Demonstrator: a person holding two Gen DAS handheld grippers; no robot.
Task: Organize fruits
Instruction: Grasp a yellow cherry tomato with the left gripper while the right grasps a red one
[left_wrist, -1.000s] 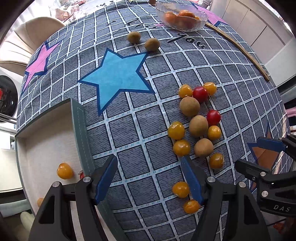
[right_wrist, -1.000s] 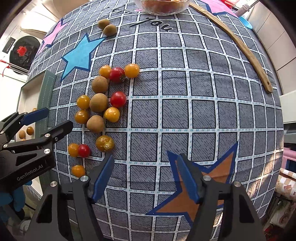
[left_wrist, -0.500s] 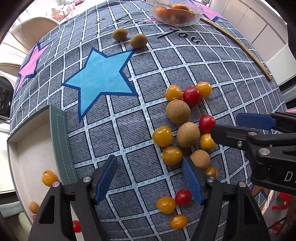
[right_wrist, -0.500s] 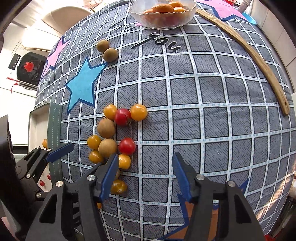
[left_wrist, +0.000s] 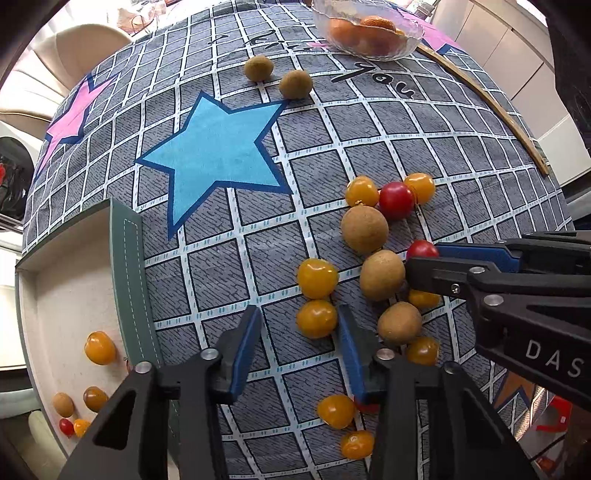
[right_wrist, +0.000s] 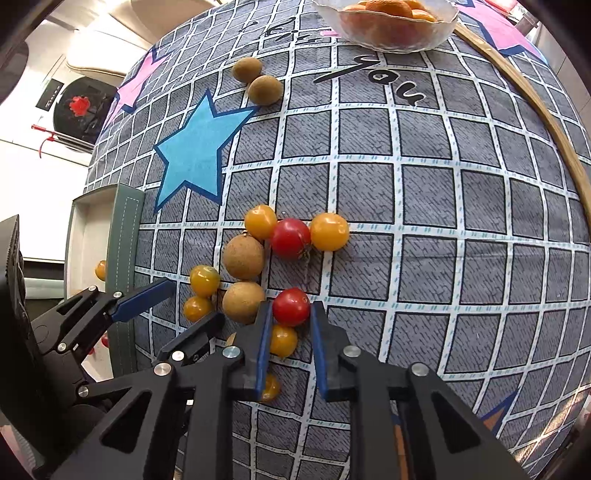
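A cluster of yellow and red cherry tomatoes and brown longans lies on the star-patterned cloth. My left gripper (left_wrist: 299, 328) is partly open around a yellow tomato (left_wrist: 316, 318), not touching it. My right gripper (right_wrist: 290, 321) has narrowed around a red tomato (right_wrist: 291, 306); its jaws stand just beside it, and contact is unclear. It also shows in the left wrist view (left_wrist: 423, 260) over the cluster. A green-rimmed tray (left_wrist: 127, 280) at the left holds several tomatoes and a longan (left_wrist: 62, 404).
A glass bowl (right_wrist: 384, 40) of oranges stands at the far edge. Two more longans (right_wrist: 264, 88) lie near the blue star. A wooden stick (right_wrist: 546, 122) runs along the right side of the cloth.
Both grippers moved forward into the fruit cluster and narrowed. The right one now brackets the red tomato, the left one a yellow tomato.
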